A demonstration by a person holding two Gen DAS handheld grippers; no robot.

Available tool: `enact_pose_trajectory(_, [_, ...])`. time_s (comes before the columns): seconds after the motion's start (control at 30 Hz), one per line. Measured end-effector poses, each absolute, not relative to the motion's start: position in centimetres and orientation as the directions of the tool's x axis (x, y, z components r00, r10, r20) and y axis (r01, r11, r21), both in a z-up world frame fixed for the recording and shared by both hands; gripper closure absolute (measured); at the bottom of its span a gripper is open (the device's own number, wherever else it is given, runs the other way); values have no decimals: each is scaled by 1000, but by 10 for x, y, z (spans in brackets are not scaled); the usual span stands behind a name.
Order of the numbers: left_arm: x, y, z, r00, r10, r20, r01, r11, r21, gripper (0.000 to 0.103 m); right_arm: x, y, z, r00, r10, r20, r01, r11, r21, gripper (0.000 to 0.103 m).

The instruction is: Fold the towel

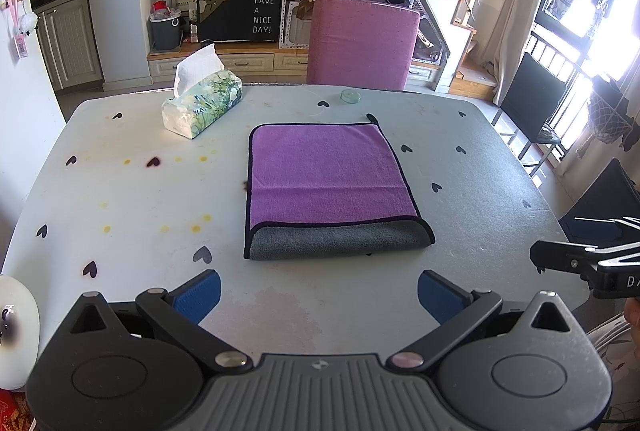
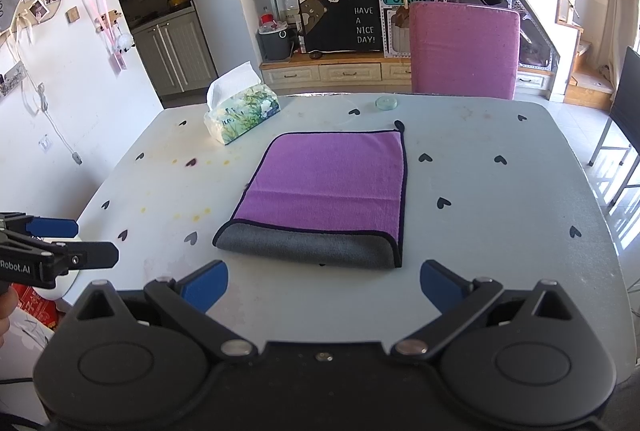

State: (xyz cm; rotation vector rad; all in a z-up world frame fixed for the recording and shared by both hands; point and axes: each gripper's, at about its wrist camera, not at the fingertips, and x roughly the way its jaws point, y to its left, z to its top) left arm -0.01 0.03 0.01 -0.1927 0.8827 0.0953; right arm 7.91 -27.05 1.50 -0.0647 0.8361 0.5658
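A purple towel with a grey underside and dark trim lies folded on the pale table, its grey fold edge nearest me. It also shows in the right wrist view. My left gripper is open and empty, held back from the towel's near edge. My right gripper is open and empty, also just short of the near edge. The right gripper shows from the side at the right of the left wrist view. The left gripper shows at the left of the right wrist view.
A tissue pack stands at the table's far left. A small round glass coaster lies near the far edge. A pink chair stands behind the table. A white round object sits at the near left corner.
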Motion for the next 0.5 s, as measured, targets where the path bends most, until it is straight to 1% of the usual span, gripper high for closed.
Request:
enact_pose_trajectory(0.27, [0,0,0,633,7,-774,-166,978,-126,0,79,-271,15,532,449,-718,-499,851,162,1])
enact_pose_trajectory(0.5, [0,-3,-1,635,43,-771,-193,976,-105,0,80,-264,9,531,447,-720,-499,852,161,1])
